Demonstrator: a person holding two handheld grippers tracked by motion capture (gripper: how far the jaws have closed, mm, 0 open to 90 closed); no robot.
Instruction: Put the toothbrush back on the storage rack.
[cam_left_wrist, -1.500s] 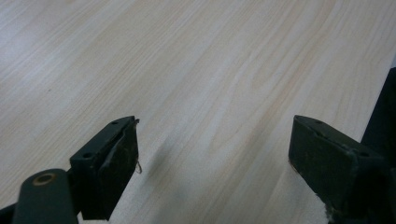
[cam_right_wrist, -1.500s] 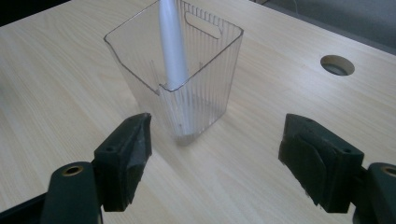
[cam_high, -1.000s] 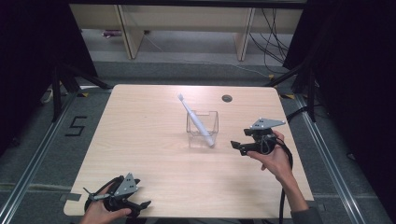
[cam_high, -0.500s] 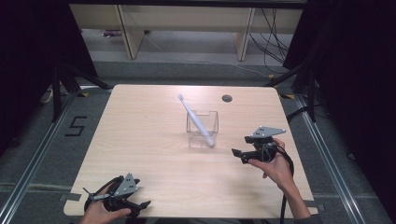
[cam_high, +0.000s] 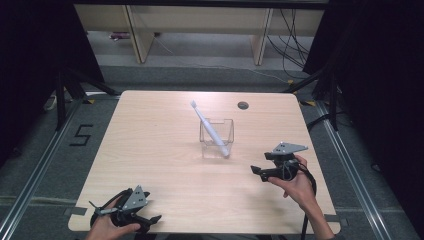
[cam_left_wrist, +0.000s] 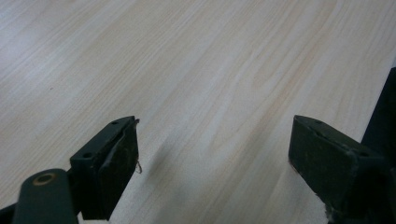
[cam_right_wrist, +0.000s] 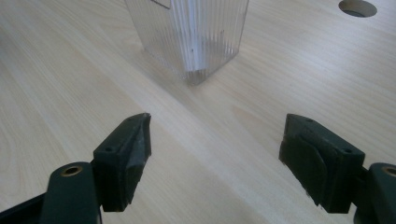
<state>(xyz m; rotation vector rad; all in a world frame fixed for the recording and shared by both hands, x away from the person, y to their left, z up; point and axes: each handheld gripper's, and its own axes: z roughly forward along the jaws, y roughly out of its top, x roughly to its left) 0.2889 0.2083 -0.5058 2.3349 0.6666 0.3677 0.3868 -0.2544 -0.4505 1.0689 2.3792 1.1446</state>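
Two hand-held grippers sit on the pale wooden table (cam_high: 150, 145), both empty, and the one thing they have to work with stands between them and the far edge: a clear ribbed plastic cup (cam_high: 217, 137) of square section with a white toothbrush (cam_high: 210, 128) leaning in it. In the high view the cup stands at the table's centre, and the toothbrush rests its thick end at the cup's near right corner while its head sticks out over the rim toward eleven o'clock, which seems to be simply how a long handle settles in a short container. The right gripper (cam_high: 256, 170), held at about four o'clock from the cup and well apart from it, has its jaws spread wide with nothing between them; its own view looks straight at the cup's corner (cam_right_wrist: 194, 37), so it is probably lined up on the cup for an approach or a retreat. The left gripper (cam_high: 155, 218) lies low at the table's seven o'clock corner, jaws likewise wide and bare over plain wood (cam_left_wrist: 210, 93), apparently parked out of the way. A small round hole (cam_high: 243, 105) lies at one o'clock from the cup.
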